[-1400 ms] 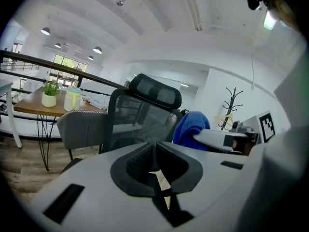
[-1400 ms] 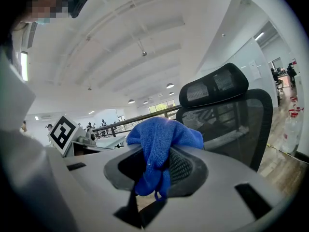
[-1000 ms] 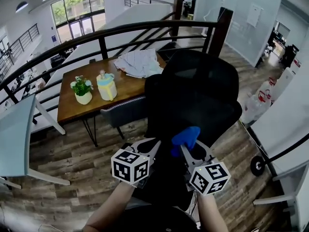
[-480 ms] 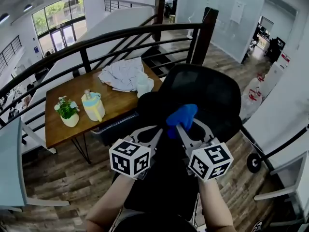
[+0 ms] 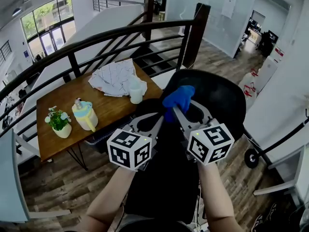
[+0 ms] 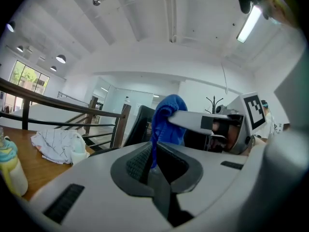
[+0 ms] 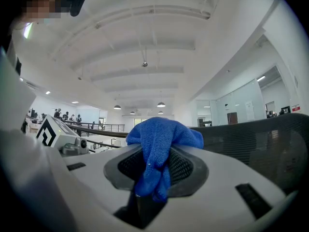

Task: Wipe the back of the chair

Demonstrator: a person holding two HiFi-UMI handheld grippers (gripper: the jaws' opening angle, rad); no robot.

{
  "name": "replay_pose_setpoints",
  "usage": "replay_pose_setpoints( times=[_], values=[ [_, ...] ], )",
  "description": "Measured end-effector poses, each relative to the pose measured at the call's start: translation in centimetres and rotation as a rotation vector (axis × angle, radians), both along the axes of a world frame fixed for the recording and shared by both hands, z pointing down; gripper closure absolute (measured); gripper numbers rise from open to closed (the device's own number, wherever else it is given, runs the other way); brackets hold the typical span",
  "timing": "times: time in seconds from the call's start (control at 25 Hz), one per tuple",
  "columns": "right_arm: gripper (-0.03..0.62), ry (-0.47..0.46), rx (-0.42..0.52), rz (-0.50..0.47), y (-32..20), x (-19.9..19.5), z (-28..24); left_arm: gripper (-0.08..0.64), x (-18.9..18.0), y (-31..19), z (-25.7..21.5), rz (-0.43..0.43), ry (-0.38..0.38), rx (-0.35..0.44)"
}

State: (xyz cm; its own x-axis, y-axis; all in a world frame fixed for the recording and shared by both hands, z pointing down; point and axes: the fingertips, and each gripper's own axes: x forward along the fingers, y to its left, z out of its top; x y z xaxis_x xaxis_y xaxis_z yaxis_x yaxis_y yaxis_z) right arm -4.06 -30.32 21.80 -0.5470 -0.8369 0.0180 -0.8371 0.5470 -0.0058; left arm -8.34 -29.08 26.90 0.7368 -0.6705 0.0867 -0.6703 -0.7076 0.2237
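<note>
A black mesh office chair (image 5: 215, 98) stands below me, its back (image 7: 256, 139) filling the right of the right gripper view. My right gripper (image 5: 175, 114) is shut on a blue cloth (image 5: 178, 98), held just in front of the top of the chair back. The cloth (image 7: 159, 139) bunches out of the shut jaws of the right gripper (image 7: 153, 178). My left gripper (image 5: 158, 122) sits close to the left of it, jaws shut with nothing between them. In the left gripper view, the cloth (image 6: 166, 120) hangs just beyond the left gripper (image 6: 154, 170).
A wooden table (image 5: 58, 98) to the left carries a white crumpled cloth (image 5: 113, 79), a white cup (image 5: 136, 93), a yellow and blue jug (image 5: 84, 115) and a potted plant (image 5: 59, 121). A black railing (image 5: 120, 33) runs behind it. A white desk (image 5: 7, 178) stands at far left.
Both grippers have risen along the chair, carrying the blue cloth from the lower backrest up to near its top. The cloth has stayed in the right gripper.
</note>
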Motion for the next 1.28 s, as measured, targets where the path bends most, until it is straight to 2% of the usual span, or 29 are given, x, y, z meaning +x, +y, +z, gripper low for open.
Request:
replay_pose_setpoints(
  times=[0.28, 0.76, 0.96, 1.28],
  values=[
    [0.468, -0.037, -0.064, 0.022, -3.3, 0.4, 1.0, 0.523, 0.7, -2.2, 0.3, 0.034, 0.003, -0.018],
    [0.465, -0.039, -0.107, 0.07, -4.4, 2.6, 1.7, 0.523, 2.2, -3.0, 0.5, 0.082, 0.011, -0.024],
    [0.463, -0.086, -0.136, 0.115, -4.4, 5.2, 2.3, 0.523, 3.7, -2.8, 0.3, 0.103, 0.012, -0.023],
    [0.462, -0.084, -0.181, 0.175, -3.6, 9.5, 3.3, 0.523, 6.5, -2.1, 1.3, 0.118, -0.005, -0.038]
  ],
)
